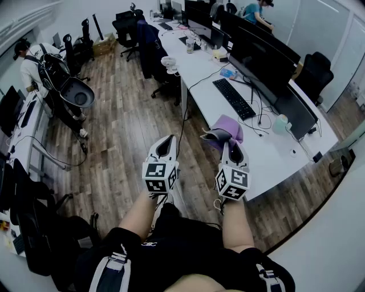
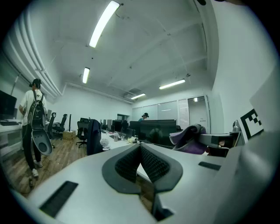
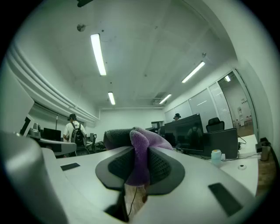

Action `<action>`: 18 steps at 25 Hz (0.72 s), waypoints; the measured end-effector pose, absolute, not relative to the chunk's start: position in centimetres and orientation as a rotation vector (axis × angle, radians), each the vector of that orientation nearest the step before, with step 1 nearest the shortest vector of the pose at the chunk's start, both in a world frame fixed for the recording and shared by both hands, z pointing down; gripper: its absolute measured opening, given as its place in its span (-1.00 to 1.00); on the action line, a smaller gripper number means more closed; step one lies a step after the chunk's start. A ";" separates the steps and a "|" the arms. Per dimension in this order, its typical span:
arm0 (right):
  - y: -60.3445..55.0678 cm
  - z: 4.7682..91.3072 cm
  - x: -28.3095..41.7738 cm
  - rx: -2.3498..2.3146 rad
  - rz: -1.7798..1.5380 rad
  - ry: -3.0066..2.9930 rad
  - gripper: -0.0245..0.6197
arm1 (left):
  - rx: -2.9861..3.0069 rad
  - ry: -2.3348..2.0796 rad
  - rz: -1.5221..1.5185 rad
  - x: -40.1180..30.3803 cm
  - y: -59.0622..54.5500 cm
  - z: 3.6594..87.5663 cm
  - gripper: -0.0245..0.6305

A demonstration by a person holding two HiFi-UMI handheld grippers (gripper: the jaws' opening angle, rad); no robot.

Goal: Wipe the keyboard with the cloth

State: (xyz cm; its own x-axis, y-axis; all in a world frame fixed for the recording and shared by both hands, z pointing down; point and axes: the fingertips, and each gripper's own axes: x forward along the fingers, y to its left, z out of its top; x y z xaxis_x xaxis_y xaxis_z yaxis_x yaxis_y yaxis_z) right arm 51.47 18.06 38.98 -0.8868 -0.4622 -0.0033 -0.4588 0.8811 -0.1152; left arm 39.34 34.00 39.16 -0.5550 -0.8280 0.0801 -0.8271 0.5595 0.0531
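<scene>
A black keyboard [image 1: 234,98] lies on the long white desk [image 1: 271,162], ahead of both grippers. My right gripper [image 1: 230,144] is shut on a purple and grey cloth [image 1: 227,130], held in the air near the desk's front edge. In the right gripper view the cloth [image 3: 140,153] is pinched between the jaw pads and bulges over them. My left gripper [image 1: 166,146] hangs over the wooden floor to the left of the desk, jaws shut with nothing between them [image 2: 140,162]. The cloth [image 2: 190,136] also shows at the right of the left gripper view.
Dark monitors [image 1: 263,61] stand behind the keyboard with cables across the desk. A small pale cup [image 1: 280,123] sits right of the keyboard. Office chairs [image 1: 126,28] stand beyond. A person with a backpack [image 1: 43,71] stands at the left; another works at the far desk [image 1: 256,12].
</scene>
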 end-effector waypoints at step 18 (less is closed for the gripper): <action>16.2 38.8 49.1 -0.732 -0.215 3.005 -0.64 | 1.428 -2.681 -0.007 37.4 32.1 39.0 -0.89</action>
